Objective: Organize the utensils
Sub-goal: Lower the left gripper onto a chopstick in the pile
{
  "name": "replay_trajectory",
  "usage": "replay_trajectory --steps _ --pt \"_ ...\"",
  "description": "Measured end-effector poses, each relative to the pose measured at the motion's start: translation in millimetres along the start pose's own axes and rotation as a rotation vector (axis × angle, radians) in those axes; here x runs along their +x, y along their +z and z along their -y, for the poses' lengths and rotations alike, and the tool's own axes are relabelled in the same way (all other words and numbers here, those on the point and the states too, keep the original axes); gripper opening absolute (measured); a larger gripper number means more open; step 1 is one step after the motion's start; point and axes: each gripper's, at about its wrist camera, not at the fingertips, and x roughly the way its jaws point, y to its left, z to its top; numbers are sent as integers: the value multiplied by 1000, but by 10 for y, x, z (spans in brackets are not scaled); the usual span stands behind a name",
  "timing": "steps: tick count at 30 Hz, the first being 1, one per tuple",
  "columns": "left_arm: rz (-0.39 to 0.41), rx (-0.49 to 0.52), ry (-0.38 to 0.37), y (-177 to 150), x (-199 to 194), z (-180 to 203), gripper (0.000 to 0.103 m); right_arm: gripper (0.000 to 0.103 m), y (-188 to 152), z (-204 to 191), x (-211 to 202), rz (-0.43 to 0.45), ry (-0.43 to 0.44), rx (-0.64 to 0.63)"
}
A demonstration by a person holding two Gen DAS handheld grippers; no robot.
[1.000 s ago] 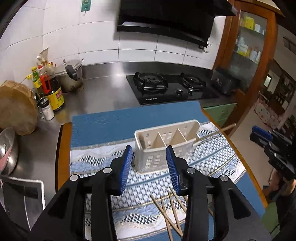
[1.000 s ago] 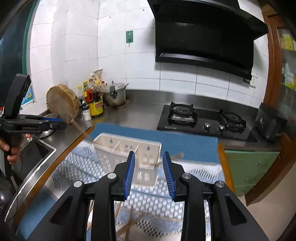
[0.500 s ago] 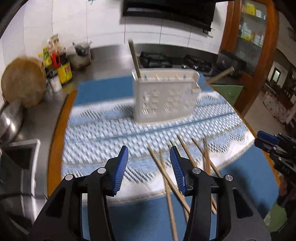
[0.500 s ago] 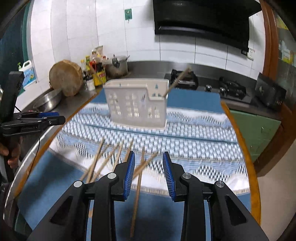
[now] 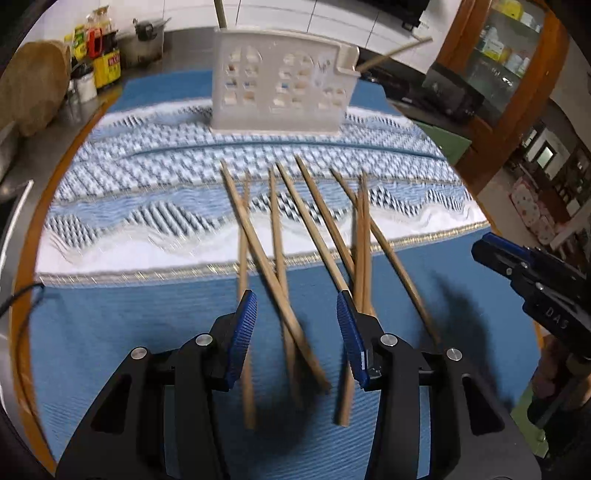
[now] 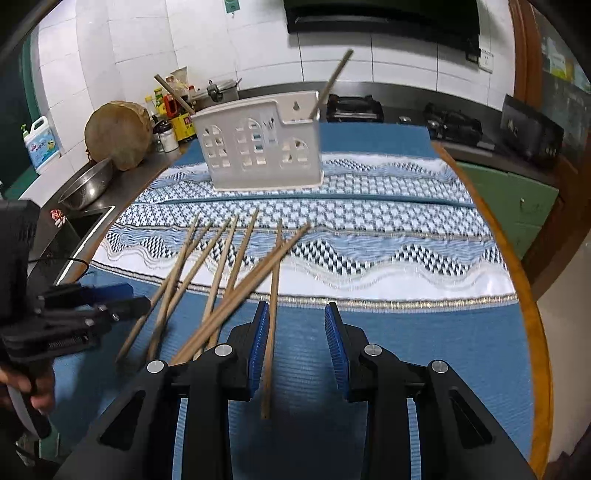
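Nearest the lens, the left gripper (image 5: 297, 325) hangs low with its blue-padded jaws spread wide and nothing between the pads, just over the thick ends of the loose chopsticks (image 5: 275, 240). The right gripper (image 6: 295, 339) is spread too, empty, with one chopstick (image 6: 272, 314) lying on the cloth just inside its left pad — whether pad and stick touch cannot be told. The sticks lie scattered and crossing one another, thick ends on the plain blue part of the tablecloth (image 6: 424, 350), tips reaching onto the white-and-blue woven band with its wave pattern and a pale gold trim line. An orange-brown wooden table edge (image 6: 532, 295) curves around the cloth. Farther back, upright on the patterned band, stands the white perforated utensil holder (image 6: 258, 147), with one chopstick leaning out at each end. Behind it runs a steel counter: to the left a steel bowl (image 6: 90, 184), a round wooden chopping block (image 6: 118, 134) propped on edge, sauce bottles (image 6: 173, 110) with a yellow label too blurred to read, and a lidded steel pot (image 6: 221, 90) — to the right a black gas hob (image 6: 354, 107). A white jug (image 6: 40, 142) with a blue label sits far left. White wall tiles rise behind, a green sticker (image 6: 232, 5) on one, and a black range hood (image 6: 384, 16) above. In the left wrist view the letters "DAS" show on the right gripper's black body.
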Motion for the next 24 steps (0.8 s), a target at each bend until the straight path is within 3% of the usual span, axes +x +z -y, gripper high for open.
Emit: replay_trajectory --steps 2,16,24 --pt "-14 5 0 -33 65 33 31 31 -34 21 7 -9 0 4" --pt "-56 -32 22 -129 285 -23 12 31 -207 23 117 -64 20 12" --pt "-48 -26 26 -103 230 -103 9 31 -230 29 163 -78 24 13"
